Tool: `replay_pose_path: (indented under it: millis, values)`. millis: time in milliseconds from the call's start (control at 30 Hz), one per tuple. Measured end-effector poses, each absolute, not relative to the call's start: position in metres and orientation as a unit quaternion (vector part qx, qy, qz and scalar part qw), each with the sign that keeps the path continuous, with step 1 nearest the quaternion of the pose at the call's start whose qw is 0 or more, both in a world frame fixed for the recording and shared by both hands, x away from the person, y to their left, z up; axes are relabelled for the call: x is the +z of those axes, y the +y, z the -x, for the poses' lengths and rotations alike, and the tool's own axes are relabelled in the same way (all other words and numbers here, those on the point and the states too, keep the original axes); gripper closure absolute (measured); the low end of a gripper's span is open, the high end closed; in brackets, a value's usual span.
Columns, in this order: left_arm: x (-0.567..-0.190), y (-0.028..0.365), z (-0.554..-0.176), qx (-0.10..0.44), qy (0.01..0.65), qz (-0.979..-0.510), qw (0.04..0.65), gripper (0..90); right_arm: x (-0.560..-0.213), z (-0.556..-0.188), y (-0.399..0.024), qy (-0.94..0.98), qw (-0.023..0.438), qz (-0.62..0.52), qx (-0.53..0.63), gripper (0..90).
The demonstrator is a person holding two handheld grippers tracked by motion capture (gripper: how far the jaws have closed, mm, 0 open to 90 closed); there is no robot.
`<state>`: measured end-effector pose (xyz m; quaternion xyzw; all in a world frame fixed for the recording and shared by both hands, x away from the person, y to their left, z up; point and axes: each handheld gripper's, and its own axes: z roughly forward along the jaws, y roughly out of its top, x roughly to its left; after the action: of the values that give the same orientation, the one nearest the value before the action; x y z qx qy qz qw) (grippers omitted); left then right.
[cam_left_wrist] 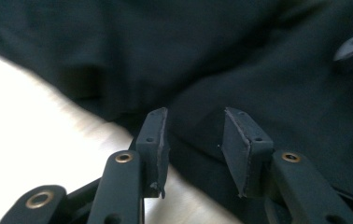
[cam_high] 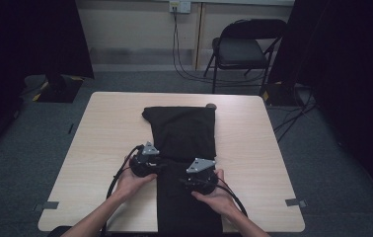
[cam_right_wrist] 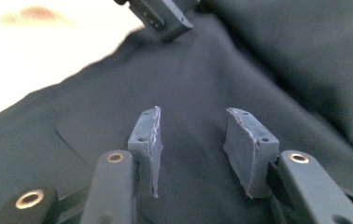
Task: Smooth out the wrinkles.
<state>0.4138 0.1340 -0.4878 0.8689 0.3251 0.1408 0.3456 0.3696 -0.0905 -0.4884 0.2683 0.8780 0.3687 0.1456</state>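
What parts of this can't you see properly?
- Black cloth: its near end is cut off by the bottom edge of the high view, so its full shape and what garment it is stay unclear.
- Small dark thing at the cloth's far corner: too small to tell in the high view.
- Left gripper and right gripper: in the high view their bodies and the hands hide the jaws.

You've got a black folding chair (cam_high: 243,49) behind the table (cam_high: 105,133), cables (cam_high: 184,69) trailing from a wall outlet (cam_high: 180,6), maybe tape marks (cam_high: 50,205) on the carpet
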Motion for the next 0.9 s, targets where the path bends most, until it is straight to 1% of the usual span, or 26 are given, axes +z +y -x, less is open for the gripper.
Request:
replay_pose_path:
  millis: [67,133,233,467,500,533,600,667,700,767,800,900]
  values:
    - [-0.489,0.133,-0.414,0.143,0.325,-0.871,0.341,59.5,-0.493,-0.370,-0.093,0.879,0.141,-0.273,0.364,56.1]
    - [-0.489,0.133,-0.415,0.153,0.328,-0.868,0.341,56.5,-0.495,-0.370,-0.096,0.876,0.138,-0.276,0.370,56.1]
    - [-0.489,0.134,-0.416,0.167,0.328,-0.868,0.334,56.3,-0.496,-0.367,-0.100,0.874,0.129,-0.280,0.376,56.9]
    - [-0.487,0.144,-0.418,0.157,0.343,-0.867,0.326,56.3,-0.494,-0.355,-0.098,0.882,0.109,-0.270,0.372,58.9]
    - [-0.486,0.147,-0.419,0.155,0.350,-0.866,0.322,56.1,-0.492,-0.357,-0.098,0.885,0.111,-0.262,0.369,55.1]
    - [-0.483,0.152,-0.421,0.141,0.354,-0.863,0.331,55.9,-0.490,-0.360,-0.100,0.881,0.110,-0.266,0.375,53.7]
    - [-0.475,0.157,-0.423,0.148,0.354,-0.855,0.349,54.7,-0.481,-0.367,-0.106,0.868,0.112,-0.280,0.394,51.2]
    - [-0.464,0.165,-0.430,0.150,0.366,-0.831,0.392,53.8,-0.468,-0.376,-0.115,0.853,0.129,-0.293,0.412,49.9]
    - [-0.461,0.167,-0.433,0.141,0.373,-0.827,0.396,53.6,-0.459,-0.384,-0.122,0.842,0.143,-0.306,0.421,48.5]
    - [-0.457,0.170,-0.442,0.162,0.382,-0.817,0.400,52.4,-0.451,-0.399,-0.132,0.827,0.164,-0.323,0.429,45.6]
    - [-0.456,0.171,-0.450,0.156,0.390,-0.813,0.402,52.1,-0.448,-0.409,-0.137,0.821,0.172,-0.333,0.430,43.4]
    - [-0.455,0.167,-0.468,0.168,0.396,-0.807,0.404,46.8,-0.446,-0.443,-0.149,0.809,0.185,-0.363,0.424,36.6]
